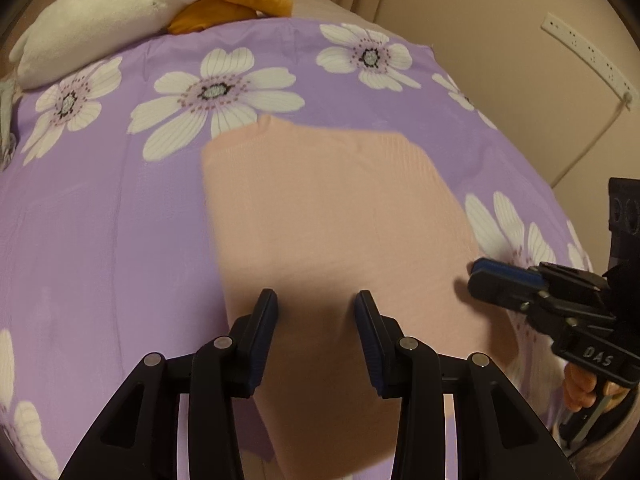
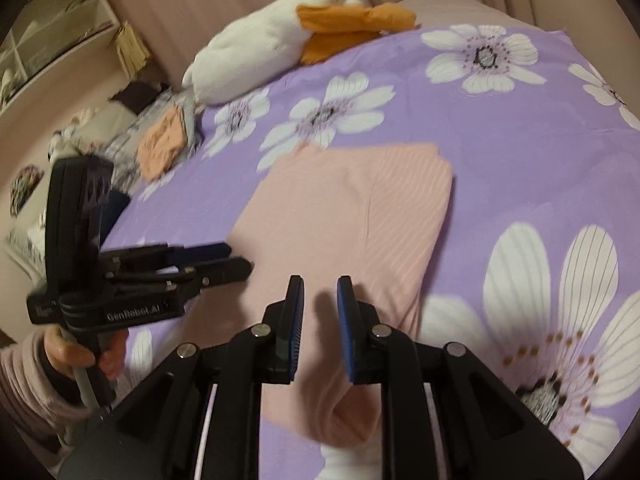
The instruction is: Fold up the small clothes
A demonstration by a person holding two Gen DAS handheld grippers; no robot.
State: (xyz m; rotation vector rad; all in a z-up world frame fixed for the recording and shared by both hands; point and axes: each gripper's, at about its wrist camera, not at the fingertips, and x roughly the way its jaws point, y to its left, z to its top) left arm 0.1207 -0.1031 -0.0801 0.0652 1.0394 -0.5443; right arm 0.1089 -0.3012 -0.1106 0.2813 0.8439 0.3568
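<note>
Two grippers hang over a pink garment (image 1: pixel 320 216) that lies folded flat on a purple bedsheet (image 1: pixel 100 220) printed with white flowers. No container shows in either view. The left gripper (image 1: pixel 316 300) has its jaws apart, with nothing between them and the pink cloth below. The right gripper (image 2: pixel 320 284) has its jaws narrowly apart, also empty, above the near end of the garment; in the left wrist view it comes in from the right with its tips at the garment's edge. A white and orange plush toy (image 2: pixel 272 40) lies at the far end of the sheet, well apart from the garment. Beside the sheet's far left edge sits a small pile of other clothes (image 2: pixel 164 140), orange cloth on top
</note>
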